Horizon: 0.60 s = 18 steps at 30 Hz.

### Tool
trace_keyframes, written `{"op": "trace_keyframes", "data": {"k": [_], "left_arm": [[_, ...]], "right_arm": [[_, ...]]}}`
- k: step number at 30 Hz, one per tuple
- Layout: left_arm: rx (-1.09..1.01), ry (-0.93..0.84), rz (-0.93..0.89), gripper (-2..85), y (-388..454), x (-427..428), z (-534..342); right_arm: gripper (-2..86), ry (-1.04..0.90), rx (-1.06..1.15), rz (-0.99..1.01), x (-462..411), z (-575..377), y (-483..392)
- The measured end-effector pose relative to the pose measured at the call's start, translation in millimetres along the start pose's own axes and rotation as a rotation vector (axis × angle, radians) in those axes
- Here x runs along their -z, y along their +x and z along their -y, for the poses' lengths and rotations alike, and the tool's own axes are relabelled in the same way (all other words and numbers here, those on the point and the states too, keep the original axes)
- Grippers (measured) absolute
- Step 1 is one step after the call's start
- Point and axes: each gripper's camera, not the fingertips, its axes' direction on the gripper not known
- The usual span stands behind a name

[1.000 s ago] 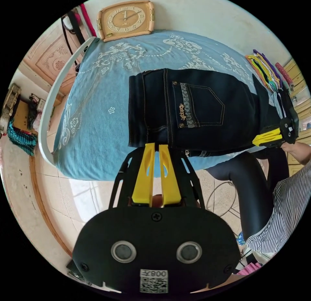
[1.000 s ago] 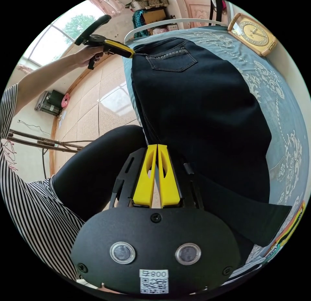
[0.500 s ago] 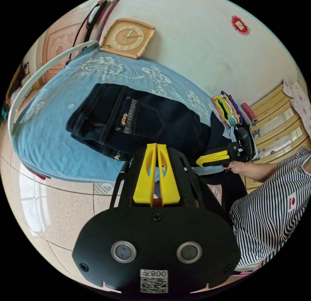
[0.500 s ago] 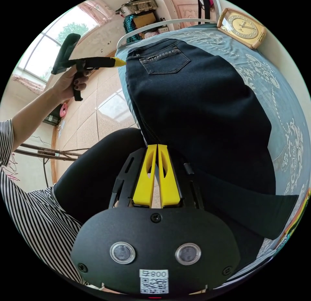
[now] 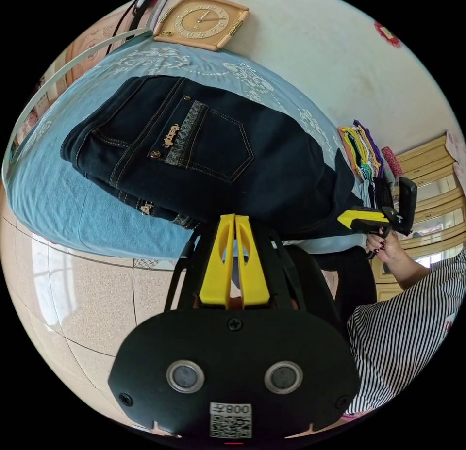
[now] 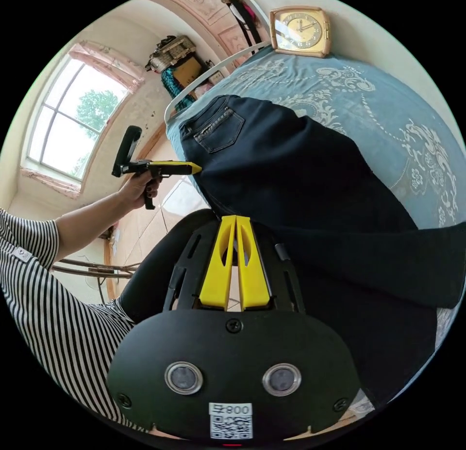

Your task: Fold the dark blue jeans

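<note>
Denim, one pair of dark blue jeans (image 5: 213, 154), lies folded on a pale blue patterned bedspread (image 5: 53, 193), stitched back pocket up. Two yellow wedge-shaped claws: left claw (image 5: 235, 217) and right claw (image 6: 236, 218), each with jaws closed together at the jeans' near edge; whether fabric is pinched is hidden.

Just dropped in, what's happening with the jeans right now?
A person in a striped top is working on dark blue jeans that lie folded lengthwise on a blue patterned bedspread. Both tools have their jaws closed. The left tool sits at the near edge of the jeans, below the back pocket. The right tool sits at the near edge further down the leg. Whether either pinches fabric is unclear.
</note>
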Motion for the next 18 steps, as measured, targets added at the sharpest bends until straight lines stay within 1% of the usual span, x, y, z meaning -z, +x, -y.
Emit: {"op": "trace_keyframes", "data": {"k": [3,6,8,12,14,18], "left_arm": [[0.013,-0.001,0.007,0.2,15,-4,3],[0.004,0.019,0.043,0.6,39,-3,5],[-0.035,0.050,0.036,1.0,61,2,6],[-0.166,0.084,-0.076,3.6,126,-8,16],[-0.239,0.069,-0.140,5.1,157,-22,26],[-0.380,-0.013,-0.221,7.1,229,-67,61]], "right_arm": [[0.0,0.003,-0.076,-0.030,1,-11,24],[0.1,-0.115,-0.097,-0.064,-24,-20,44],[0.1,-0.083,-0.096,-0.048,-19,-29,50],[0.2,-0.019,-0.132,-0.076,5,-41,68],[0.5,0.073,-0.218,-0.139,36,-52,97],[2.7,0.139,-0.385,-0.232,76,-62,159]]}}
